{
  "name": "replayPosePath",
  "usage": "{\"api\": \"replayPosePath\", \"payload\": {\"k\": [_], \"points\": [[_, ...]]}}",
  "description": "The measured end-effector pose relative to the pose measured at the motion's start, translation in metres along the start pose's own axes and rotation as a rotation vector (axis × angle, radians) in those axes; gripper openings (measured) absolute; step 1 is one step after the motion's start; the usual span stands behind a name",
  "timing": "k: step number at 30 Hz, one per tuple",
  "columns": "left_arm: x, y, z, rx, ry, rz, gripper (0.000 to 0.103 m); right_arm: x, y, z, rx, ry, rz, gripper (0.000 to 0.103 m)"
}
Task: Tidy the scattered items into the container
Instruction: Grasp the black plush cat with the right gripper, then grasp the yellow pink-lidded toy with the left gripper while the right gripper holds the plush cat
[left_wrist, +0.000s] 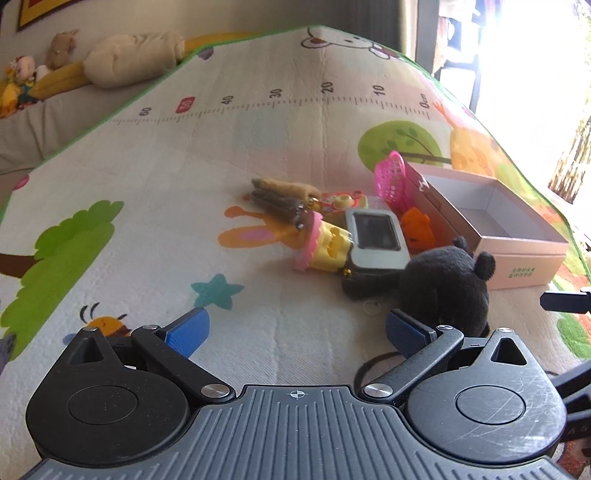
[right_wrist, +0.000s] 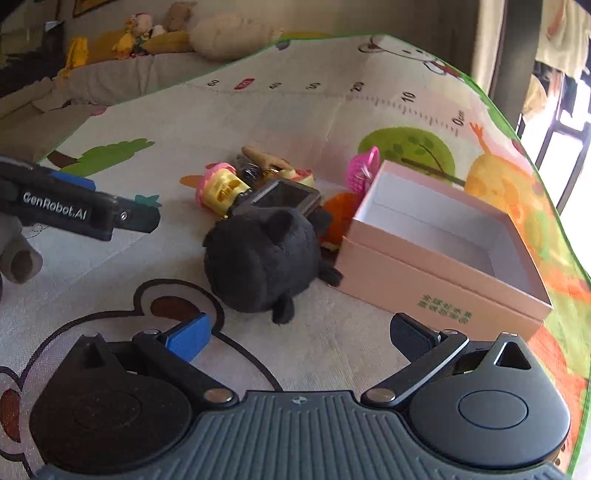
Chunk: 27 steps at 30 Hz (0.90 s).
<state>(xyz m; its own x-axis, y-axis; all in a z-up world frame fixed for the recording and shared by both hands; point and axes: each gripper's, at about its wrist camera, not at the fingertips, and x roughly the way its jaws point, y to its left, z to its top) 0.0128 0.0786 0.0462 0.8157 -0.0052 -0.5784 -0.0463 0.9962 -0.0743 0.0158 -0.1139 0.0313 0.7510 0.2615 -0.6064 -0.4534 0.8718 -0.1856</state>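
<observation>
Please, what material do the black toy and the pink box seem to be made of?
Black toy: it looks like plush fabric with soft stuffing; the surface is fuzzy and matte, and the ears and body are rounded. Pink box: most likely cardboard with a smooth matte paper finish; the walls are thin and straight, the inside is white, and small green print shows on one side.

A child's play corner at home.
I see a cartoon play mat, soft toys along the sofa.
</observation>
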Motion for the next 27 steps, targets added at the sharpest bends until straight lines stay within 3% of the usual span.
{"api": "replayPosePath", "payload": {"k": [4, 7, 9, 11, 14, 17, 20, 23, 27], "points": [[-0.01, 0.021, 0.008, -0.056, -0.038, 0.016, 0.103, 0.019, 0.032, 0.015, -0.119, -0.066, -0.052, 0.099], [-0.016, 0.028, 0.01, -0.07, -0.063, 0.024, 0.103, 0.041, 0.042, 0.022, -0.181, -0.043, -0.102, 0.078], [-0.016, 0.03, 0.009, -0.068, -0.064, 0.022, 0.103, 0.044, 0.038, 0.021, -0.172, -0.034, -0.121, 0.07], [-0.014, 0.029, 0.007, -0.057, -0.055, 0.023, 0.103, 0.033, 0.023, 0.023, -0.083, -0.029, -0.048, 0.068], [-0.009, 0.022, 0.005, -0.041, -0.034, 0.011, 0.103, 0.004, -0.015, 0.017, 0.126, -0.015, 0.175, 0.068], [-0.003, 0.007, 0.002, -0.016, -0.014, -0.016, 0.103, -0.017, -0.051, -0.002, 0.275, 0.024, 0.284, 0.069], [0.001, -0.012, 0.0, 0.023, 0.001, -0.048, 0.103, -0.026, -0.082, -0.025, 0.37, 0.054, 0.274, 0.073], [0.003, -0.029, -0.003, 0.059, 0.018, -0.072, 0.103, -0.038, -0.114, -0.052, 0.472, 0.034, 0.207, 0.089], [0.007, -0.044, -0.005, 0.097, 0.042, -0.076, 0.103, -0.051, -0.14, -0.069, 0.544, -0.014, 0.155, 0.091]]}}
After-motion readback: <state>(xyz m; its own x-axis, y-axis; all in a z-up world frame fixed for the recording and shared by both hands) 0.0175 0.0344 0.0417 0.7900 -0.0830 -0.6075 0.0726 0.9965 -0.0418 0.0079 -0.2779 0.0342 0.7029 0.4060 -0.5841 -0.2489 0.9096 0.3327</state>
